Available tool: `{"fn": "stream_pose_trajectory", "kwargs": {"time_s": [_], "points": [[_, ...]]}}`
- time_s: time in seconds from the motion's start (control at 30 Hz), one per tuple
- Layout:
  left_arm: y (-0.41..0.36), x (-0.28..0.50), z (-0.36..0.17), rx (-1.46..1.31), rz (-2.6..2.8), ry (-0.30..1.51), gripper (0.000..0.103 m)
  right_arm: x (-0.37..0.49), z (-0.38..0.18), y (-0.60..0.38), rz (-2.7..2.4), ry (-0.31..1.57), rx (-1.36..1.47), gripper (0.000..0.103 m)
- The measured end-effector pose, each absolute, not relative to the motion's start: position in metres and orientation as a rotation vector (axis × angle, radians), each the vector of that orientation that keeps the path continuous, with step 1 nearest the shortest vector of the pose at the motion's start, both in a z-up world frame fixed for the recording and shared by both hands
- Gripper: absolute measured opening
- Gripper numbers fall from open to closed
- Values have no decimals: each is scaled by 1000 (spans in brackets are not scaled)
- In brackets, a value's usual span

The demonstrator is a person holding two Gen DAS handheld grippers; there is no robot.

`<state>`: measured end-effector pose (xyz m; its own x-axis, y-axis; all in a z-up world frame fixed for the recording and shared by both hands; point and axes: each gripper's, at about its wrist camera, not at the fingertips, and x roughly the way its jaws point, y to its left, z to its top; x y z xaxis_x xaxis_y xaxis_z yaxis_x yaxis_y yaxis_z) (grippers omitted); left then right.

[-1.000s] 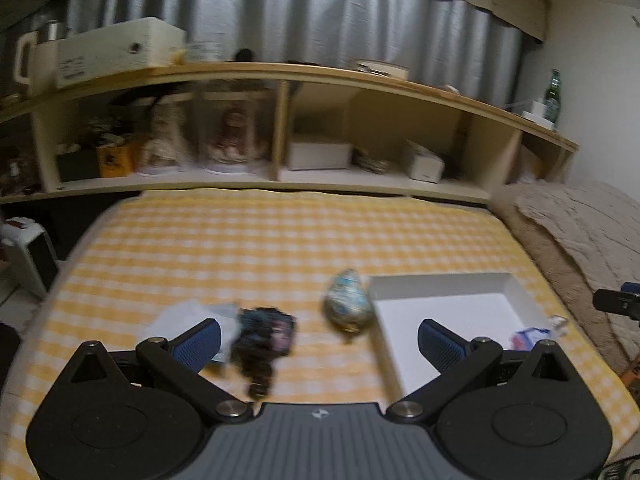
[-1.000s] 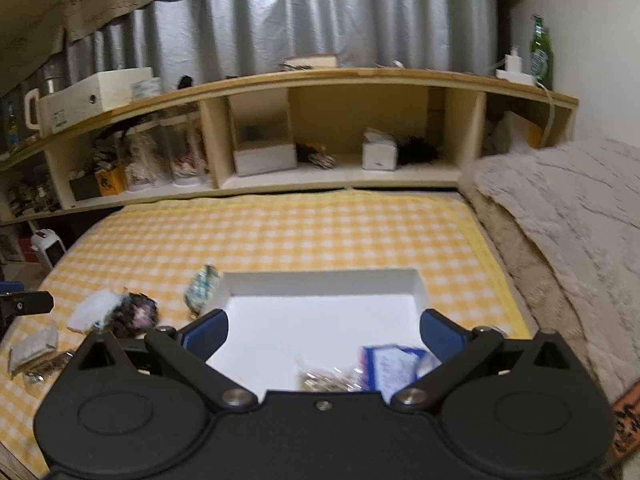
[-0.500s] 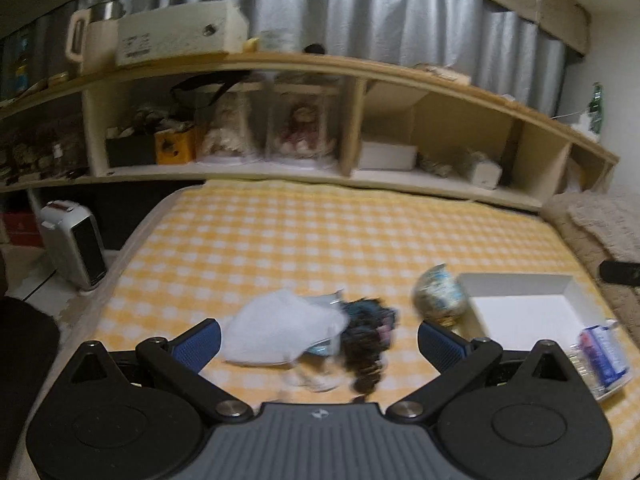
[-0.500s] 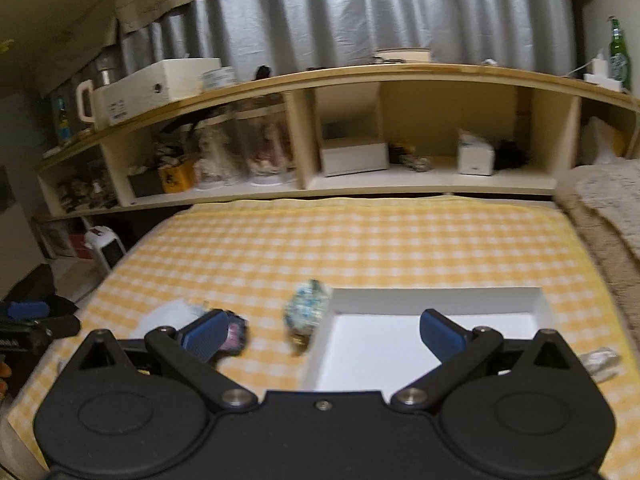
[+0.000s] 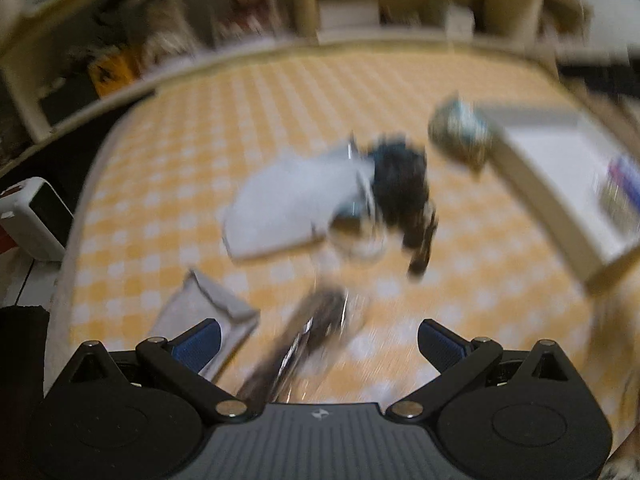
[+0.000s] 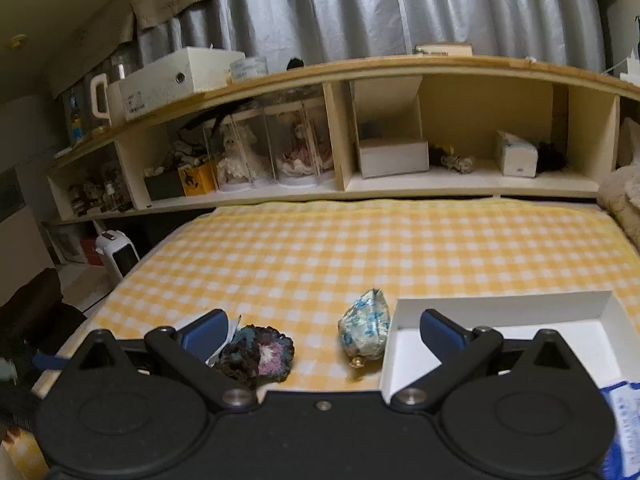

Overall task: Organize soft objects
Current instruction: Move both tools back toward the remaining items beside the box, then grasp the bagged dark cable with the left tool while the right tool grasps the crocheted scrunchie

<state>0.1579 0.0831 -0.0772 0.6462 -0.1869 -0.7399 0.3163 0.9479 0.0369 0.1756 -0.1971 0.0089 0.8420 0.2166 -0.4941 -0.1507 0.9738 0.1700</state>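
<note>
The left wrist view is motion-blurred. My left gripper (image 5: 318,340) is open above the yellow checked cloth, over a clear bag of dark pieces (image 5: 308,340). A grey pouch (image 5: 204,316) lies by its left finger. Farther off lie a white cloth (image 5: 288,208), a dark knitted piece (image 5: 404,184) and a blue-patterned pouch (image 5: 460,132). My right gripper (image 6: 322,332) is open and empty. The dark knitted piece (image 6: 256,354) sits near its left finger, the blue-patterned pouch (image 6: 366,330) between the fingers, and the white tray (image 6: 520,308) at right holds a blue packet (image 6: 628,420).
The white tray (image 5: 532,176) also lies at the right in the left wrist view. A wooden shelf unit (image 6: 360,152) with boxes and doll cases lines the far edge. A small white heater (image 6: 118,256) stands on the floor left of the bed. A beige blanket (image 6: 620,204) lies at right.
My left gripper has swung left and tipped down fast, bringing the grey pouch and clear bag into view. My right gripper has shifted left, so the knitted piece and pouch now sit between its fingers.
</note>
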Motion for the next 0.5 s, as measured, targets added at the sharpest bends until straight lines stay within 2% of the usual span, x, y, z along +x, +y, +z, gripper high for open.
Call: {"fn": "stream_pose_trajectory", "kwargs": {"time_s": [0.17, 0.33, 0.5], "points": [[80, 170, -112, 278, -300, 974, 103, 199, -10, -185, 215, 561, 146, 103], [90, 181, -132, 236, -280, 1097, 101, 221, -30, -174, 249, 598, 161, 103], [85, 180, -136, 141, -412, 1154, 96, 241, -50, -158, 260, 628, 136, 103]]}}
